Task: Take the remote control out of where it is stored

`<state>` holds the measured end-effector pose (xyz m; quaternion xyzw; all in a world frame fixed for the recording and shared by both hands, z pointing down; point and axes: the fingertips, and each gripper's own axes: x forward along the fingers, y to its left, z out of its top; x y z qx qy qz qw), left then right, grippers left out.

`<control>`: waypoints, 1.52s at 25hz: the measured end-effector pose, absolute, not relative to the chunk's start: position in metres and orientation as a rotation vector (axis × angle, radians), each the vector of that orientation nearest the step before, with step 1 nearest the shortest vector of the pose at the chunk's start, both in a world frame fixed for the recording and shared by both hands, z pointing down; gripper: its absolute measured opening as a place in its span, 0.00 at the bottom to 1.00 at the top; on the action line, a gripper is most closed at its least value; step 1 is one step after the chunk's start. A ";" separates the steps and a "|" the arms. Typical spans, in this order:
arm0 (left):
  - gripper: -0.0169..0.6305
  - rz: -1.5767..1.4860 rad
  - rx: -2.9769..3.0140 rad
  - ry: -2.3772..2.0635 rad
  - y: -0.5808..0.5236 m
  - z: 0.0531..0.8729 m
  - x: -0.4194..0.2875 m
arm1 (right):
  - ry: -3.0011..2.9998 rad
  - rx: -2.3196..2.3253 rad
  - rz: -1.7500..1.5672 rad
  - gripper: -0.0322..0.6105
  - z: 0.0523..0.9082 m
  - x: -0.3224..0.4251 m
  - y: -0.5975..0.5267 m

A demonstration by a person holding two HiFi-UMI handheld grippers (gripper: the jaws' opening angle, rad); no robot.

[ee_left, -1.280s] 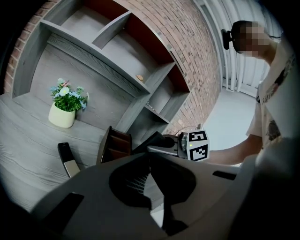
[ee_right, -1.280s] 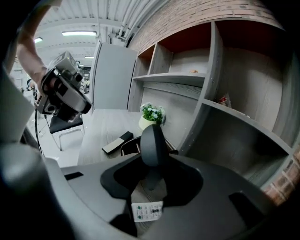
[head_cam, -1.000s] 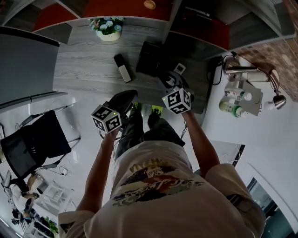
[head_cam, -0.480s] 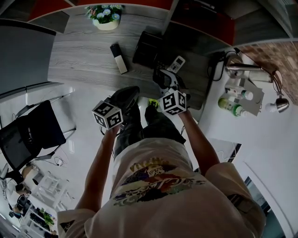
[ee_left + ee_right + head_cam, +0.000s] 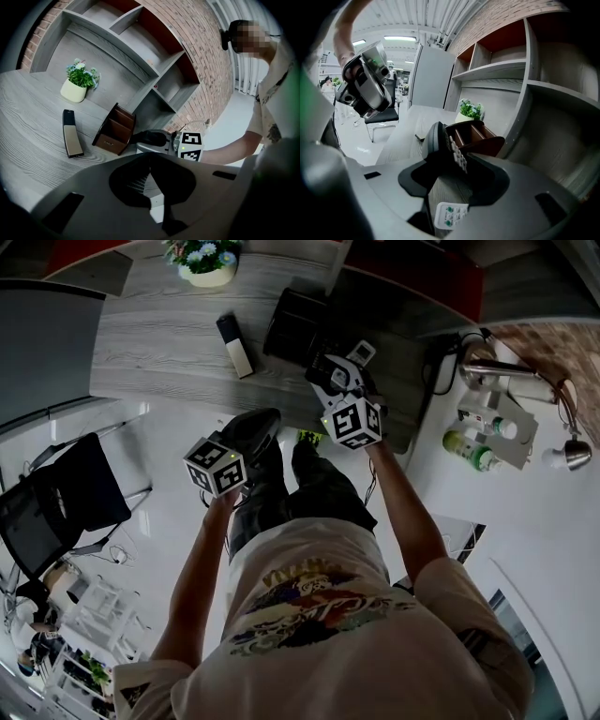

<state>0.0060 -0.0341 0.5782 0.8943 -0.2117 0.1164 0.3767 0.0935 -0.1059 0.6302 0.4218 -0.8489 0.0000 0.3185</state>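
No legible print, even on the wooden organizer (image 5: 114, 135)

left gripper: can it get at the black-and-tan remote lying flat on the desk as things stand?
Probably yes. The flat remote lies alone on bare desk, left of the brown organizer, with nothing between it and the left gripper. That gripper's jaws are together, so they'd need opening first.
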 end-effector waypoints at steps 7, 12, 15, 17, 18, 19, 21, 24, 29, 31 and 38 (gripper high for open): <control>0.03 0.288 2.280 -0.543 -0.035 0.580 0.011 | -2.245 1.011 0.003 0.37 0.642 0.099 -0.110; 0.03 0.286 2.281 -0.547 -0.034 0.579 0.013 | -2.231 0.922 0.130 0.53 0.663 0.101 -0.107; 0.03 0.288 2.278 -0.551 -0.032 0.580 0.012 | -2.258 0.884 0.197 0.55 0.667 0.098 -0.100; 0.03 0.289 2.279 -0.553 -0.031 0.580 0.012 | -2.298 0.877 0.252 0.56 0.665 0.096 -0.097; 0.03 0.290 2.279 -0.553 -0.030 0.580 0.012 | -2.319 0.882 0.292 0.56 0.664 0.095 -0.097; 0.03 0.290 2.279 -0.553 -0.029 0.580 0.012 | -2.333 0.888 0.335 0.57 0.663 0.094 -0.096; 0.03 0.286 2.279 -0.550 -0.028 0.580 0.013 | -2.345 0.888 0.410 0.59 0.664 0.094 -0.093; 0.03 0.283 2.282 -0.545 -0.027 0.579 0.015 | -2.374 0.881 0.482 0.61 0.667 0.094 -0.089; 0.03 0.287 2.287 -0.546 -0.025 0.579 0.016 | -2.432 0.904 0.493 0.60 0.653 0.091 -0.089; 0.03 0.286 2.291 -0.549 -0.025 0.577 0.016 | -2.444 0.949 0.465 0.60 0.640 0.094 -0.093; 0.03 0.282 2.323 -0.563 -0.027 0.564 0.020 | -2.460 1.040 0.414 0.35 0.604 0.109 -0.093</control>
